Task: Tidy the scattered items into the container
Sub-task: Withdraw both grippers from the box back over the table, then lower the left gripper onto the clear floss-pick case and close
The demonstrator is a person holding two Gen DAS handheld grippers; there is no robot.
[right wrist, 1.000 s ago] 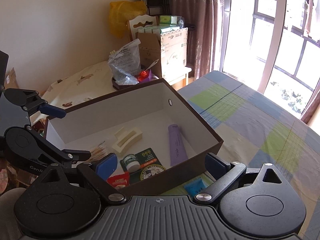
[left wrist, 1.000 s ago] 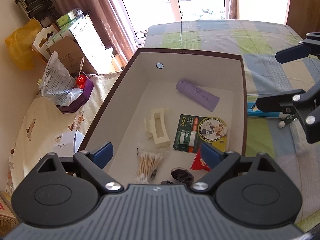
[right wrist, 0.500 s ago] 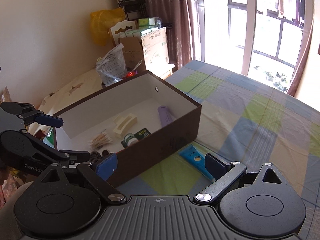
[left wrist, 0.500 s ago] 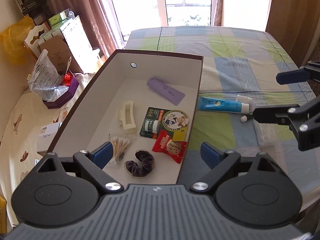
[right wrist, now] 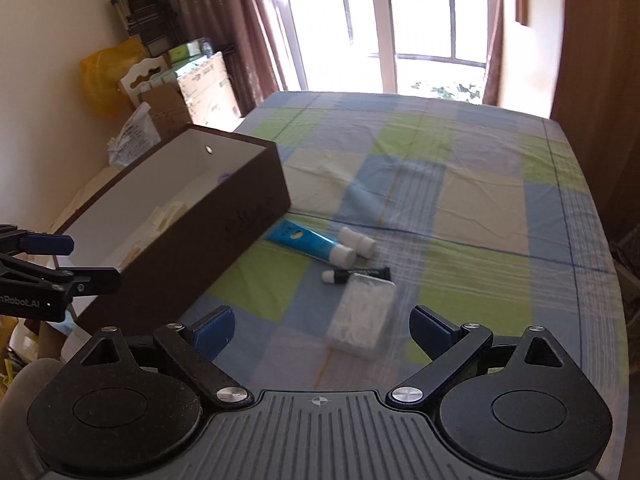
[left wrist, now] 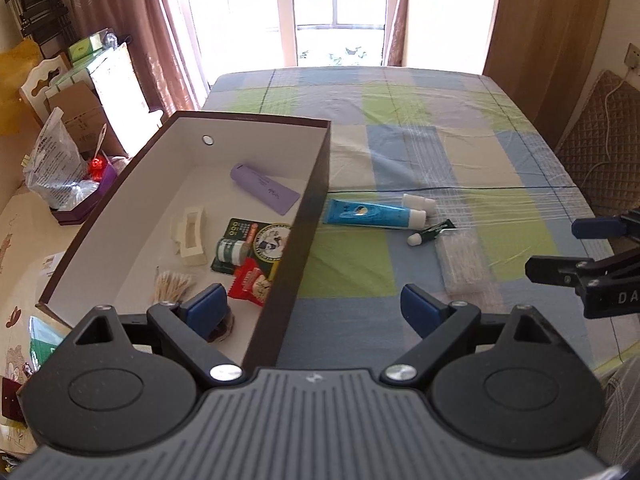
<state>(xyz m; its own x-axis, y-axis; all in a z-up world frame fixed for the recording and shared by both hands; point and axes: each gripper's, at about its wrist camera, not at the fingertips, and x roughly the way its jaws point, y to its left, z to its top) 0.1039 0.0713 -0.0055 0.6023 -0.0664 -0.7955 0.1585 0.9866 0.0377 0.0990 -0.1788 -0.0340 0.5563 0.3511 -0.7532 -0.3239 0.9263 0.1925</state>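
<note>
A brown box [left wrist: 308, 216] with a white inside holds a purple case [left wrist: 264, 188], a cream hair clip [left wrist: 190, 236], a green card with a small jar [left wrist: 256, 244], a red packet [left wrist: 252, 284] and cotton swabs [left wrist: 172, 286]. Right of the box, a blue tube [left wrist: 372, 214], a white bottle [left wrist: 418, 202], a small dark tube [left wrist: 430, 234] and a clear packet [left wrist: 464, 268] lie on the checked cloth. My left gripper [left wrist: 312, 308] hangs open over the box's right wall. My right gripper [right wrist: 322, 328] is open and empty, just short of the clear packet [right wrist: 360, 320].
Left of the box, a side surface carries a plastic bag [left wrist: 52, 168], a purple box [left wrist: 80, 212] and cardboard cartons [left wrist: 84, 120]. A wooden door [left wrist: 548, 40] and a quilted chair [left wrist: 600, 152] stand at the right. The far half of the checked cloth [left wrist: 400, 120] is bare.
Both views have drawn back and swung right, from over the box toward the cloth. The tube, bottle and clear packet have come into view. Both grippers stayed open.
</note>
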